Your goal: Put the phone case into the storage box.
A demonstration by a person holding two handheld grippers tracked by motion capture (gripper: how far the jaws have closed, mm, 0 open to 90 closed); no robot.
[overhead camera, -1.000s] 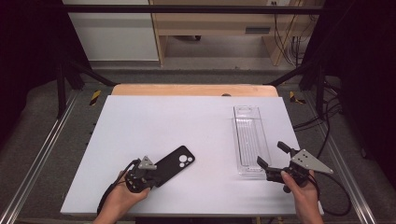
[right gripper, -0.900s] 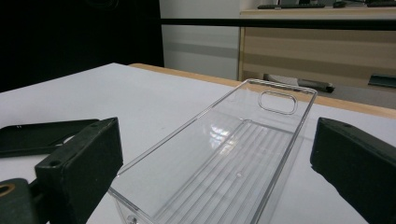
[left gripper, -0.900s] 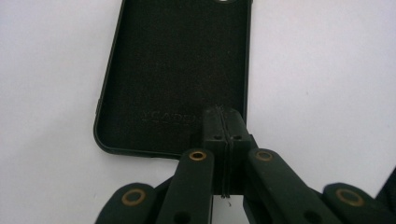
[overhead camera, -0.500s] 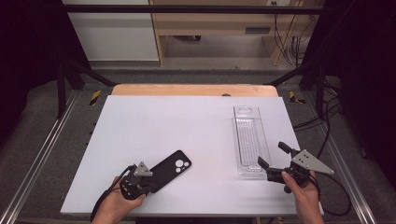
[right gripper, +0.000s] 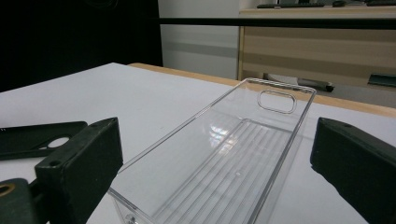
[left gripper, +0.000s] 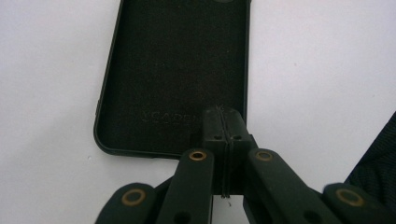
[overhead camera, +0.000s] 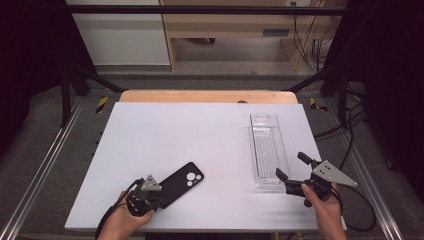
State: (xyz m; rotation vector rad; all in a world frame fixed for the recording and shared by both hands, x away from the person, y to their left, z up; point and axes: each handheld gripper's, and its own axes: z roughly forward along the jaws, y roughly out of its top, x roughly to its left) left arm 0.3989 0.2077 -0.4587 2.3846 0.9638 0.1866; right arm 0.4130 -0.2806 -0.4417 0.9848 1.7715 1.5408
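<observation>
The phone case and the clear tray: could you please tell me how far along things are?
Done: nothing is in the clear tray. In hand: the left hand-held gripper is shut on the black phone case at its near edge; the right hand-held gripper is open at the tray's near end. Left: probably moving the case into the tray.

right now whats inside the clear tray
Nothing: the clear tray is empty, its ribbed floor showing through. Its near end wall is partly hidden by the right gripper fingers.
</observation>
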